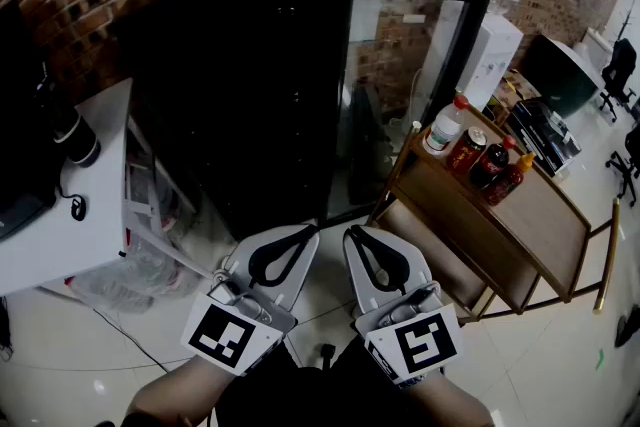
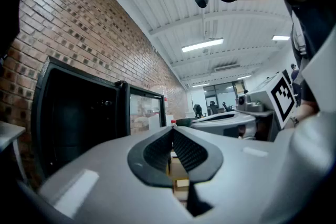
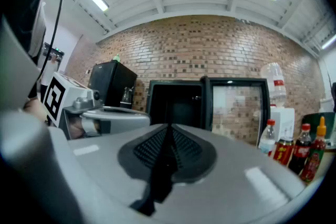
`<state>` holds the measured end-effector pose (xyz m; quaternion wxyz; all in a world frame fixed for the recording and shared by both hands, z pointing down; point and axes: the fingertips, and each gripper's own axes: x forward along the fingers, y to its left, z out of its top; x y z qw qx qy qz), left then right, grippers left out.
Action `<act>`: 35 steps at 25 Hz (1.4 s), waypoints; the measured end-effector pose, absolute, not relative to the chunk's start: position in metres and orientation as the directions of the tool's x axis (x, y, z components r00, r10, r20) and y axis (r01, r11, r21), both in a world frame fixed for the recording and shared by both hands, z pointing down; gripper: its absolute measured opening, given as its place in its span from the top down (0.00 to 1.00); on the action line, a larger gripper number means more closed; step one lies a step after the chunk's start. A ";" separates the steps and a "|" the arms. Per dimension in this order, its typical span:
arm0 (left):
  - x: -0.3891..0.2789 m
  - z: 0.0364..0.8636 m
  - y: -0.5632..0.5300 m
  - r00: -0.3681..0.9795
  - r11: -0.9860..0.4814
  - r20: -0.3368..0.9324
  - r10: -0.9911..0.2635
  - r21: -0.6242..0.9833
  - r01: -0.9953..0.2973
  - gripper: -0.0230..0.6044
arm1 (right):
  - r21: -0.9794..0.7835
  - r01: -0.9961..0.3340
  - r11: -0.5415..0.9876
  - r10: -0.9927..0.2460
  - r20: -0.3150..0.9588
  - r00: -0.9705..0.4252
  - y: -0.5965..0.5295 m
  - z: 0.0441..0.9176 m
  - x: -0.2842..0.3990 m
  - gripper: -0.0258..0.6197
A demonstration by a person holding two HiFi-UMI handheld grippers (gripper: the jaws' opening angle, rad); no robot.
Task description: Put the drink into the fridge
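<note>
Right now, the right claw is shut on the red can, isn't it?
Not quite. The right claw is shut, but on nothing; the red can stands on the wooden cart. The right gripper view shows it.

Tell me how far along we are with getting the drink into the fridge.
Nothing looks done: the drinks all stand on the wooden cart beside the fridge. In hand: nothing; the left gripper and right gripper are both shut and empty. To do: grasp a drink, carry it over, set it inside.
</note>
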<state>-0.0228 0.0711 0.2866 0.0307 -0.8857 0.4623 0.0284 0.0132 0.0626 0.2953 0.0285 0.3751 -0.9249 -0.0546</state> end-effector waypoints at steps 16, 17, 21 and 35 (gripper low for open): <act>0.100 0.288 -0.005 0.737 -0.733 -0.058 -0.674 -0.074 -0.676 0.96 | 0.113 -0.865 0.489 -0.872 0.036 -0.488 -0.021 0.298 0.157 0.79; 0.107 0.289 -0.009 0.746 -0.742 -0.056 -0.664 -0.083 -0.666 0.96 | 0.110 -0.880 0.463 -0.886 0.039 -0.461 -0.027 0.298 0.170 0.78; 0.140 0.291 -0.026 0.783 -0.780 -0.045 -0.620 -0.076 -0.621 0.96 | 0.101 -0.929 0.357 -0.934 0.048 -0.354 -0.052 0.296 0.224 0.74; 0.237 0.290 -0.075 0.890 -0.884 0.010 -0.456 -0.127 -0.451 0.96 | 0.062 -0.990 0.124 -0.988 0.105 -0.117 -0.121 0.311 0.330 0.69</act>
